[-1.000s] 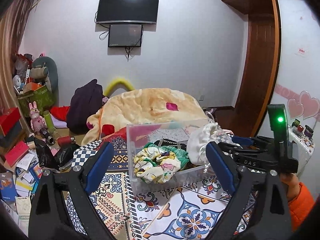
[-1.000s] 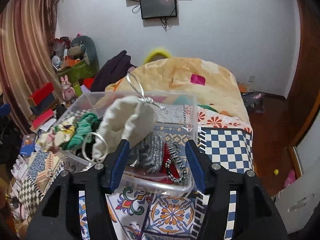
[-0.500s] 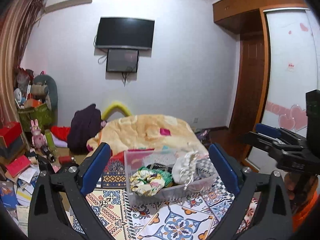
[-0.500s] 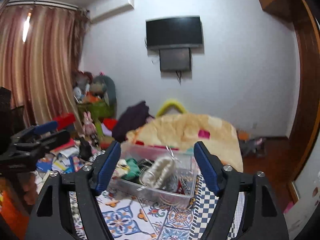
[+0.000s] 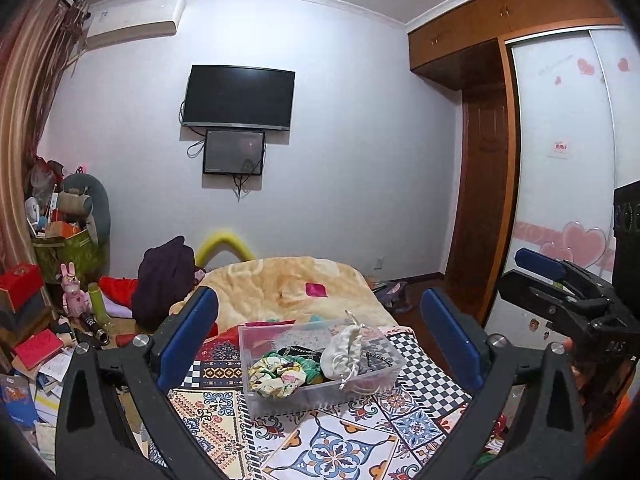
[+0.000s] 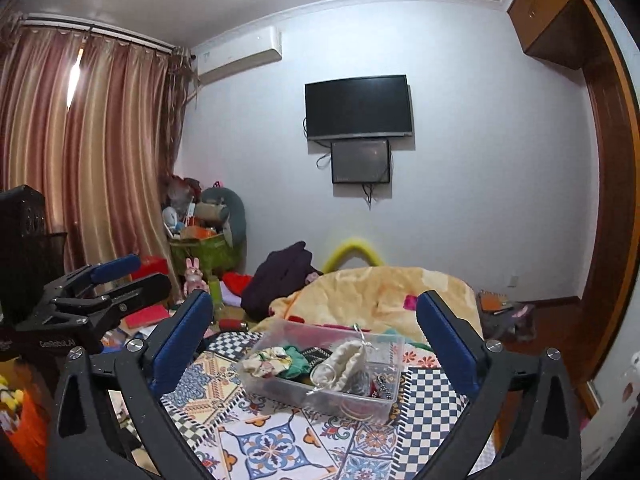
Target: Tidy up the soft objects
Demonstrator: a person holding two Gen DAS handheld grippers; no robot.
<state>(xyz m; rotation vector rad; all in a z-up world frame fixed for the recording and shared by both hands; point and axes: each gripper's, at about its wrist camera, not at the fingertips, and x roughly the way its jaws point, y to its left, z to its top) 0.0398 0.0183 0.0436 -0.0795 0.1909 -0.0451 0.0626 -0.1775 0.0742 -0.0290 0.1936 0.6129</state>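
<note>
A clear bin (image 5: 320,364) is seen on the patterned cover (image 5: 332,440), in the middle of both views and well below the two grippers. In it lie a floral scrunchie (image 5: 276,374) at the left, a green one (image 5: 310,370) beside it, and a white pouch (image 5: 344,350) propped against the right part, its cord hanging over the near wall. Dark bands and something red are packed at the far right of the bin (image 6: 320,364), too small to be told apart.

The left gripper (image 5: 320,336) is held wide apart with nothing between its pads. The right gripper (image 6: 314,334) is likewise spread wide and empty. Both are raised well clear of the bin, so the sorting is judged to be finished or nearly so.

Little is left to go wrong, but some risks can be named. The pouch (image 6: 344,362) stands higher than the rim and could be tipped out if the bin were nudged. Its loose cord could be caught on a finger during a careless descent, and the pouch dragged out with it. The bin is light and rests on soft bedding, so it could be slid or tilted by a sideways push. The grippers are near each other at the frame edges and could be knocked together.
</note>
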